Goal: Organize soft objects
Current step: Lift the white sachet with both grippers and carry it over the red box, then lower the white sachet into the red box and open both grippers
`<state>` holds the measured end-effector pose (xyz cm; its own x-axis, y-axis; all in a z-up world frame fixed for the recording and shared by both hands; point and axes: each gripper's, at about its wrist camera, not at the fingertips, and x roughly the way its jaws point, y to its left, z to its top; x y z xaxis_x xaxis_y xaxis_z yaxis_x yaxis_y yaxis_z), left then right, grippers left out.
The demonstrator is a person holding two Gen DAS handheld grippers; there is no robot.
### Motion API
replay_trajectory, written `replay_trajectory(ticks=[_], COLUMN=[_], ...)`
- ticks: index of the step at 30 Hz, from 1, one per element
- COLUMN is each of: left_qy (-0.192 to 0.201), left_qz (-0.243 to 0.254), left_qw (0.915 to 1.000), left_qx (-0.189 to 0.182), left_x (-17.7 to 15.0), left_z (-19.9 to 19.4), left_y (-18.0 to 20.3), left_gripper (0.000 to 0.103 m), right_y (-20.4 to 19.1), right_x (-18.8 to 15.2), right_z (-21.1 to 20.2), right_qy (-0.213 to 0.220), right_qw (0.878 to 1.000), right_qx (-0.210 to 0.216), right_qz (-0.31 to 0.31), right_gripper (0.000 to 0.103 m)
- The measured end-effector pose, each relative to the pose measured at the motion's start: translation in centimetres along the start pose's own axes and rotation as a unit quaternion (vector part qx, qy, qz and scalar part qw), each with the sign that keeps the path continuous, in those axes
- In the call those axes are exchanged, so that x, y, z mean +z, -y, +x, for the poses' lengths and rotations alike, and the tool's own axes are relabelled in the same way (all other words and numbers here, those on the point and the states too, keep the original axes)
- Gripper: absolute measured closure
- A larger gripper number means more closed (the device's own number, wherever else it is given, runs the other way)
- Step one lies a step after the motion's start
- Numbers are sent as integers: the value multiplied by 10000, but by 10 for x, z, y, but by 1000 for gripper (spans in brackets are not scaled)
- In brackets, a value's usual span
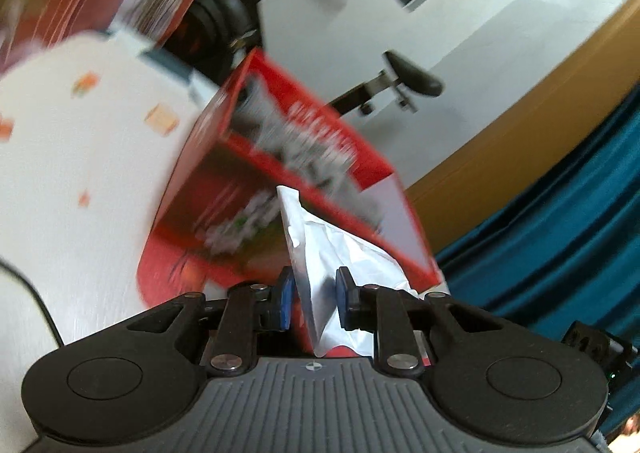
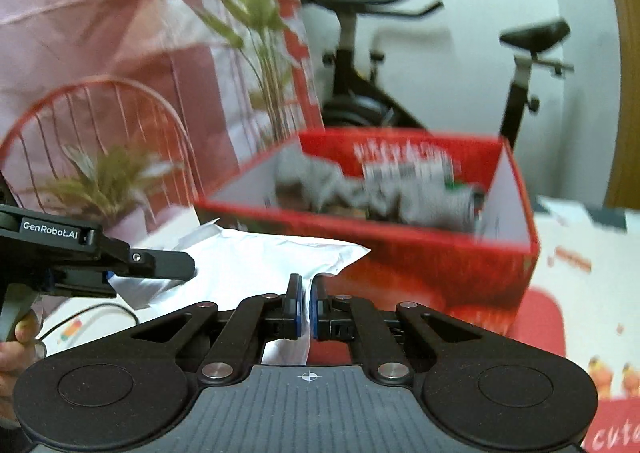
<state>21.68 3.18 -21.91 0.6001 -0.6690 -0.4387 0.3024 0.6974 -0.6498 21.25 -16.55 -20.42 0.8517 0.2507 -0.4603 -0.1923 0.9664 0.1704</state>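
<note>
Both your tongs grip one silvery white pouch [image 2: 256, 257], held off the table [image 1: 80, 157] between them. Your right gripper [image 2: 304, 305] is pinched tight on the pouch's near edge. Your left gripper [image 1: 314, 299], seen from the right wrist at [image 2: 120, 273], has narrow jaws clamped on the pouch's other end. The red box [image 2: 420, 265] sits just behind the pouch, open-topped, with grey soft items [image 2: 360, 189] inside. Both views blurred. Exercise bike [image 2: 400, 65] stands beyond.
</note>
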Motion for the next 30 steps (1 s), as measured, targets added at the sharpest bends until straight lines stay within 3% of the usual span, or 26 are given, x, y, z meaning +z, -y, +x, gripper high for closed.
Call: replay_trajectory(ticks=[4,8,14,21,30], left_qy=[-35,-65,-33,-325,-784], left_qz=[251,381,736,1250,1637], left_qw=[9997,9992,9971,9897,9775], left_qx=[-44,45,212,625,1072], left_x=[12,17,52,85,78], left_z=[6,17,37,90,114], left_y=[13,18,30,39,31], left_gripper=[67,65,65,65,62], right_y=[2,1,14,51,77], right_x=[20,30,53,76,65], right_z=[-2,2,23,80,125], right_qy=[135,179,208,-115,-913], right_qw=[9998,9991,9979,9976,9935], right_qx=[-8,-103,-257,-552,-680], right_qz=[-140,-362,-565,-413,-88], right_gripper=[99,99,98,98,98])
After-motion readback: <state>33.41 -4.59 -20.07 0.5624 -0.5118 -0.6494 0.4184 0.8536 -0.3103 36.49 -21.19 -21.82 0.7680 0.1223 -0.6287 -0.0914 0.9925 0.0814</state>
